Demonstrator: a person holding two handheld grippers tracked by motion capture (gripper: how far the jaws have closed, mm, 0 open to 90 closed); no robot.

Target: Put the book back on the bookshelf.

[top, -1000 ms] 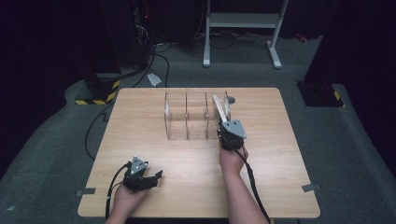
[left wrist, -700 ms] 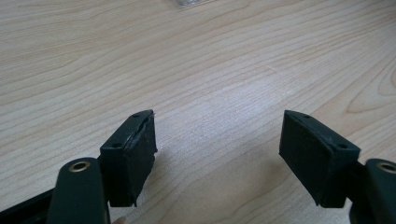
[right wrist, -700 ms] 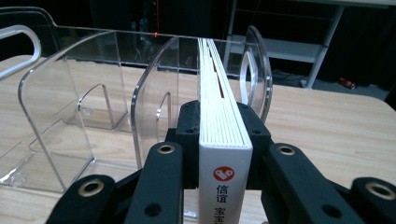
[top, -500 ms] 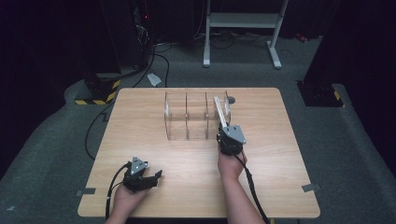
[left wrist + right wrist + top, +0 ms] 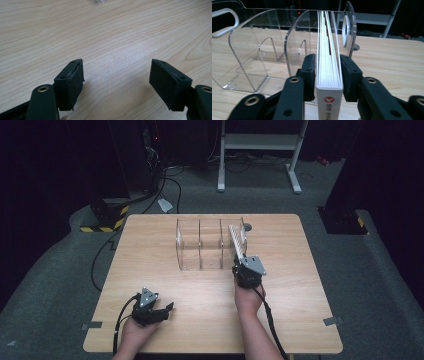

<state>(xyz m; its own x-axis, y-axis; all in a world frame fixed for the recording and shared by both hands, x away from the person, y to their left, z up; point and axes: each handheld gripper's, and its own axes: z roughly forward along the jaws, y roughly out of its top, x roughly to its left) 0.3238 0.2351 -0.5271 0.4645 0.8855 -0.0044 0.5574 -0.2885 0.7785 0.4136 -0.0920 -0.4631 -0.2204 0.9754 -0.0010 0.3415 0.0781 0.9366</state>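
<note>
Book (image 5: 329,75), white-paged and standing upright with its spine towards me, sits in the rightmost slot of the clear acrylic rack (image 5: 200,245) near the far edge of the desk (image 5: 150,235), right of its middle. My right tongs (image 5: 327,72) straddle the book's near end and have just been opening, so the pads look to be barely leaving the covers, while my left tongs (image 5: 116,80) rest spread wide with nothing between them near the desk's front left corner. I judge the risk is in pulling away (a pad dragging a cover could tug the book back out or shift the light rack).
</note>
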